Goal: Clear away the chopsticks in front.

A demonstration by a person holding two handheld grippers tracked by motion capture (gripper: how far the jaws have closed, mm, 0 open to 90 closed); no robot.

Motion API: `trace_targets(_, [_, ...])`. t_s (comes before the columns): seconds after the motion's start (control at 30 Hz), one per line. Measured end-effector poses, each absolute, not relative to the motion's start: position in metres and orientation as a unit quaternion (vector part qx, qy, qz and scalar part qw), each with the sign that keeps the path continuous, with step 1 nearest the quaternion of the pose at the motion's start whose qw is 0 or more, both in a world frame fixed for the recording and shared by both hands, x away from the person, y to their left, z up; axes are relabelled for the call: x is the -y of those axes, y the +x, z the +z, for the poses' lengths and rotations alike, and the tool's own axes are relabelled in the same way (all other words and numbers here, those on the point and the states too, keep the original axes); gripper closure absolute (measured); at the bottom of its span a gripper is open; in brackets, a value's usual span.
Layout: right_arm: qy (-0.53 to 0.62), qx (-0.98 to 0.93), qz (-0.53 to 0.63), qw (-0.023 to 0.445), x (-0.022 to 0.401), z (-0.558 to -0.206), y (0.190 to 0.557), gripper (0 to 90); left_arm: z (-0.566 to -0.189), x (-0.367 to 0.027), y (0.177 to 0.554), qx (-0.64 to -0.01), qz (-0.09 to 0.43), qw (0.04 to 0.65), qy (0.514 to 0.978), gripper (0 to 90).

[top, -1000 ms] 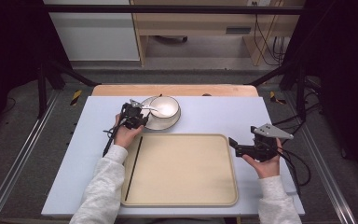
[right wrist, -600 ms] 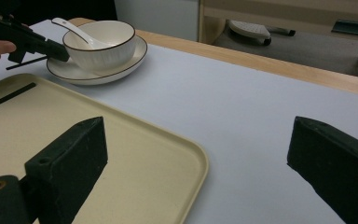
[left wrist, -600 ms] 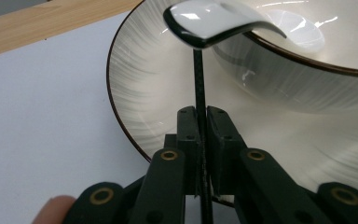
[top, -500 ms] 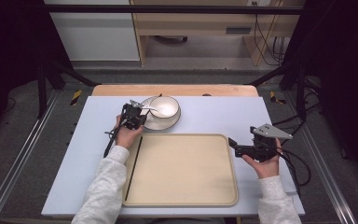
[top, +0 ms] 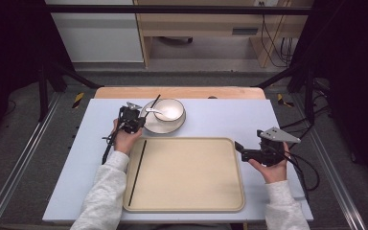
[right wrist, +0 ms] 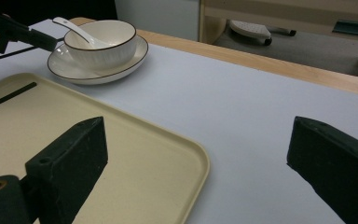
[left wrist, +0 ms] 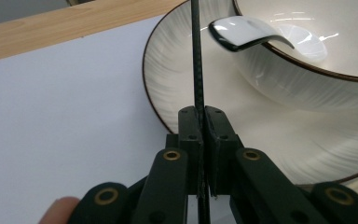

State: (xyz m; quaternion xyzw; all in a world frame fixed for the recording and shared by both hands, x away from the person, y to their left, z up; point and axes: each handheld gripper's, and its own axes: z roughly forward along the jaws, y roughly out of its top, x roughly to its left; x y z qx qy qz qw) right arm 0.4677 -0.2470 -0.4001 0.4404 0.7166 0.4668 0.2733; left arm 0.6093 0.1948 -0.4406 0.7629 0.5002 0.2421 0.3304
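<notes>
Over by the far left corner of the tray (top: pixel 230 201), the left tongs (top: pixel 139 120) have just been closing, and in the left gripper view they now pinch a thin black chopstick (left wrist: pixel 196 56) between their pads, right at the rim of the plate (left wrist: pixel 177 74). That chopstick slants up past the plate's far-left edge in the high view, while a second chopstick (top: pixel 137 172) already lies along the left side of the tray. So I would judge the step in hand to be the pickup of the second stick, with the grip made but the lift not yet begun. What the next move seems to call for is a clean lift clear of the plate and the bowl (top: pixel 168 109), whose white spoon (left wrist: pixel 247 33) hangs over the rim just beside the stick, then a carry back to the tray to lay it next to its mate. The right tongs (top: pixel 239 147) stand wide with nothing between them, held beside the tray's right edge above the table (top: pixel 220 117). Hard to make out: how much of the stick rests on the plate, since the tongs cover its lower part, and its far tip runs out of the top of the left gripper view.
</notes>
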Motion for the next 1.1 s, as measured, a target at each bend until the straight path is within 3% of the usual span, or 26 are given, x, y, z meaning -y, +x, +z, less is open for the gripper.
trace_targets(1.1, [0.439, -0.715, 0.469, 0.277, 0.248, -0.398, 0.464, 4.9, -0.42, -0.251, 0.508, -0.561, 0.296, 0.354, 0.688, 85.9])
